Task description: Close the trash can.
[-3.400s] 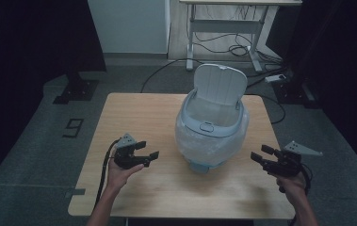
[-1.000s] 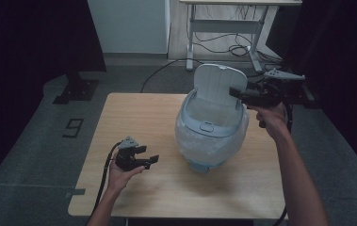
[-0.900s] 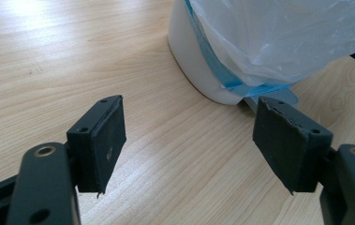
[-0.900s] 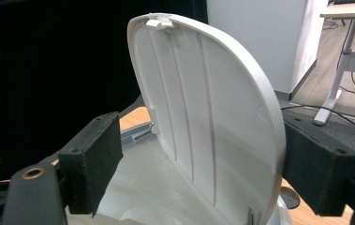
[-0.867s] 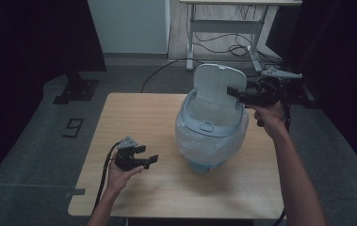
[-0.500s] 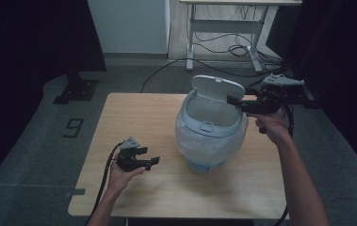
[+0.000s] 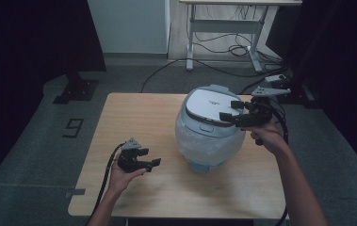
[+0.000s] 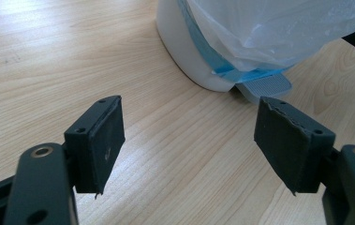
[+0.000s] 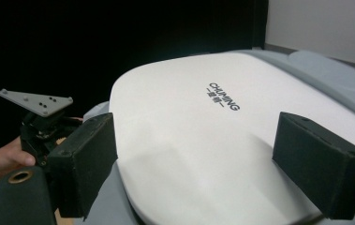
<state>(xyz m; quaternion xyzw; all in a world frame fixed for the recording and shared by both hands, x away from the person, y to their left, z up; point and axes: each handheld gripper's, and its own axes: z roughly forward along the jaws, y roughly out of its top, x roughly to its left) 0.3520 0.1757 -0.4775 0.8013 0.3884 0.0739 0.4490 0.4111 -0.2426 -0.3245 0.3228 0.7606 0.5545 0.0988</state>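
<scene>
Pedal bin (image 7: pixel 209 129), plastic-lined, lid (image 7: pixel 212 107) down, on wooden table (image 7: pixel 133 113). Right gripper (image 7: pixel 230 110) spread over lid; left gripper (image 7: pixel 150 162) spread, nothing held, near bin.

Dim, dark-edged high view; bright, sharp gripper views.

"CHAHMING" on the white bin lid (image 9: pixel 222 154); a "9" floor marker (image 7: pixel 74 127)

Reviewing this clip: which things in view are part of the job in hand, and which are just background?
In play:
bin, with plastic liner
bin lid, lying down over the bin
right gripper, open over the lid
left gripper, open, low over the table

Background:
desk frame
floor cables
</scene>
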